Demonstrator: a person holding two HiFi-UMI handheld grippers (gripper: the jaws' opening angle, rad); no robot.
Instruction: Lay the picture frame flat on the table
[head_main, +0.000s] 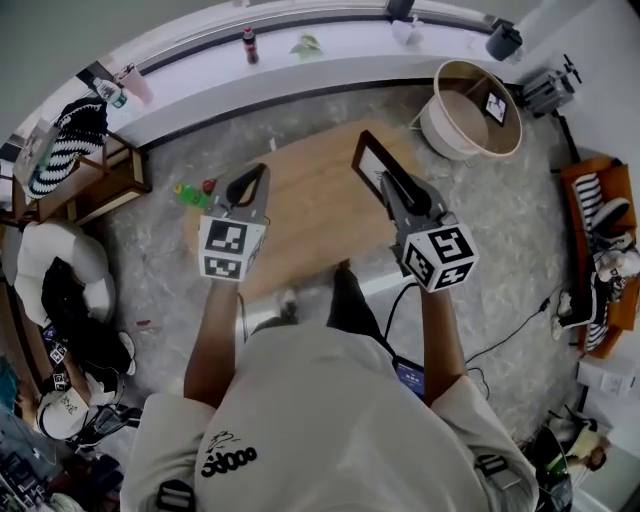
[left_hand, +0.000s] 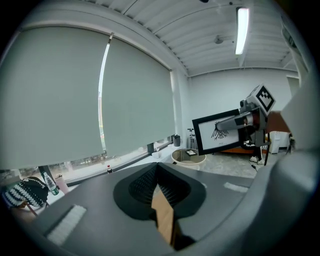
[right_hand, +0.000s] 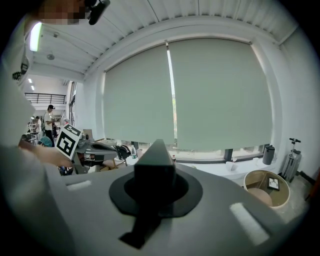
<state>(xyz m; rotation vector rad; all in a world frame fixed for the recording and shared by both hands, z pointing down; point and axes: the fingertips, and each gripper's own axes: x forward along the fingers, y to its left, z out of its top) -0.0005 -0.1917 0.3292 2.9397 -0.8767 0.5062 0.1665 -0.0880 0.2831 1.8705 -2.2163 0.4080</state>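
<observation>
At upper centre of the head view, the picture frame (head_main: 366, 160) stands near upright over the far right part of the wooden surface (head_main: 300, 225), not yet flat. The right tool (head_main: 392, 190) is clamped on its near edge; its own view shows the dark frame edge (right_hand: 155, 167) pinched between nearly closed jaws. Gripping by the edge probably makes sense: it leaves the face free to tip down onto the wood. I can't tell whether the bottom edge touches the surface. The left gripper view shows the frame (left_hand: 220, 132) face-on with its black border held level, so the grip looks steady. The left tool (head_main: 250, 185) hovers at centre left with its jaws only narrowly apart and nothing in them — just a sliver of wood shows through the gap. It is well apart from the frame, likely parked out of the drop zone. The middle of the surface is bare, so nothing blocks the lay-down. A green bottle (head_main: 188, 195) sits at the left edge, clear of the path, and a round tub (head_main: 480, 105) stands on the floor at upper right — off the surface.
</observation>
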